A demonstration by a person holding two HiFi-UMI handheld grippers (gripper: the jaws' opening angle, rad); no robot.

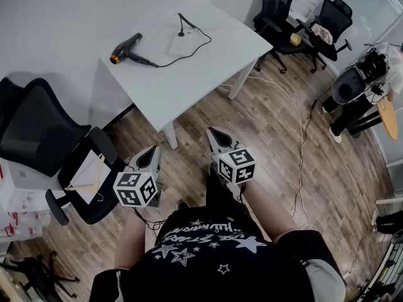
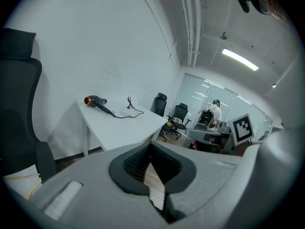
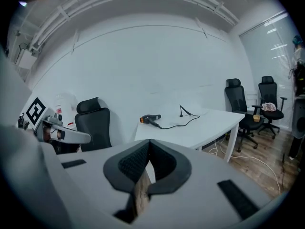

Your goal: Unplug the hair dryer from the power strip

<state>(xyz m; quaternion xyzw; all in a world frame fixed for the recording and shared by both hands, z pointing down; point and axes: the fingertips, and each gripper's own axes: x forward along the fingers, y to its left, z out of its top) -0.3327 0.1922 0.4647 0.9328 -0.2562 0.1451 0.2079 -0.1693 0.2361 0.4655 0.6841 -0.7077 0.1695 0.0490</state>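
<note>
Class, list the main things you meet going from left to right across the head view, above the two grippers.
Black office chair → hair dryer → power strip → chair beside the table → chair with cloth on its seat → person

The black hair dryer with an orange nozzle (image 1: 124,48) lies at the left end of the white rectangular worktop (image 1: 208,74). Its black cord (image 1: 169,63) runs right to the white flat power strip (image 1: 179,44) behind it. A black mesh office chair (image 1: 38,131) stands left of the worktop, and both hand-held grippers are before it, well apart from it.
</note>
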